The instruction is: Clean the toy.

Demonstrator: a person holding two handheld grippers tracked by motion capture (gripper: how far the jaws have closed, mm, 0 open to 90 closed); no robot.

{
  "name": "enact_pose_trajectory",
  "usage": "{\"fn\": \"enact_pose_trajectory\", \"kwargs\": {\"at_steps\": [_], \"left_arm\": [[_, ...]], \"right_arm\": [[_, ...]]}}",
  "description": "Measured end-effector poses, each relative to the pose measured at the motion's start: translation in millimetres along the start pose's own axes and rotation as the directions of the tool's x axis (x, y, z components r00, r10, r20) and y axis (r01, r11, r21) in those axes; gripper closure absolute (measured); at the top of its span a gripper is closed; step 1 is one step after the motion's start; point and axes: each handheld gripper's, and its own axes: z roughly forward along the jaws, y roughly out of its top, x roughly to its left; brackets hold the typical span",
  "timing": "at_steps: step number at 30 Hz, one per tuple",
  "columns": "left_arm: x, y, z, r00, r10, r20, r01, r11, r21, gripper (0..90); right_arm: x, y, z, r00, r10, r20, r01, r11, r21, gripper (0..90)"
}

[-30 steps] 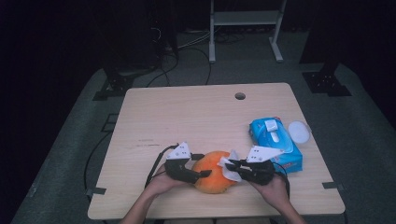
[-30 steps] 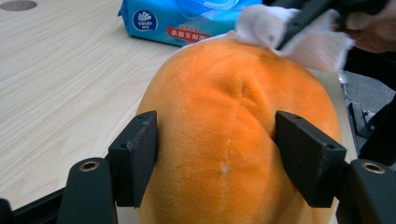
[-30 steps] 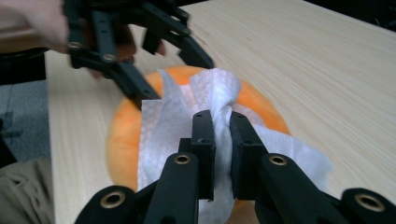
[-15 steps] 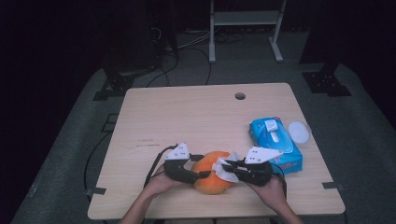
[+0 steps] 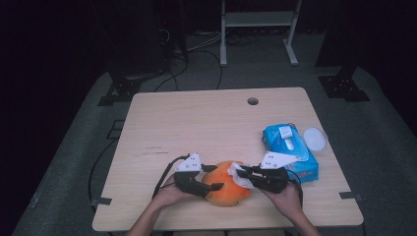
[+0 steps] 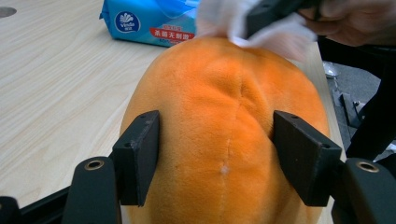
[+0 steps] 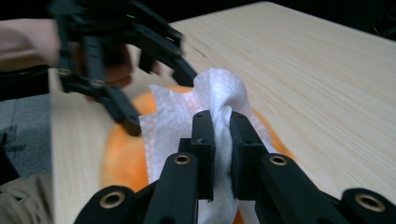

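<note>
Left claw point(image 6: 219, 163) closing on soft orange plush toy point(image 6: 224, 126), our flank hold | right claw point(image 7: 222, 140) pinching limp white tissue point(image 7: 205, 100), wiping lightly.

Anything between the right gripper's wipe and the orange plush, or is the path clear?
Nothing visible in the way. The right gripper is shut on the white wipe, which lies right against the top of the orange plush. The left gripper clamps the plush at its sides, its jaws having just closed further, away from the wiped spot.

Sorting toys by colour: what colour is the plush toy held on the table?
Orange; the plush toy shows best in the left gripper view, between the left tongs.
</note>
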Motion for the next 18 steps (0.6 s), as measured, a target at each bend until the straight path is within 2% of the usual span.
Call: {"fn": "enact_pose_trajectory", "kwargs": {"at_steps": [3,5,9,13,16,18], "left_arm": [[-0.4,-0.1,-0.1,1.0000,-0.001,0.002,0.001,1.0000,0.000,34.1],[-0.4,-0.3,-0.1,1.0000,-0.003,0.006,0.003,1.0000,-0.001,34.1],[-1.4,0.0,1.4,1.0000,0.000,0.009,0.000,1.0000,-0.004,34.1],[-0.6,-0.5,0.7,0.9999,0.003,0.011,-0.003,1.0000,-0.003,34.1],[0.2,-1.3,0.2,1.0000,-0.002,0.001,0.002,1.0000,-0.005,33.1],[1.8,-2.8,-0.8,0.9999,-0.015,0.002,0.015,0.9998,-0.011,32.9]], "right_arm": [[7.2,2.3,2.2,0.9994,-0.033,-0.010,0.032,0.999,-0.005,80.9],[2.9,0.6,2.6,0.9998,-0.014,-0.015,0.014,1.000,-0.002,80.9],[-10.7,-6.5,1.4,0.9994,0.030,0.014,-0.031,0.999,0.016,80.6],[-19.3,-10.4,0.7,0.9982,0.049,0.033,-0.050,0.998,0.030,80.7],[-14.5,-8.5,-0.3,0.9988,0.037,0.033,-0.038,0.999,0.021,80.8],[-8.1,-5.6,-0.6,0.9996,0.023,0.014,-0.023,1.000,0.007,80.8]]}}
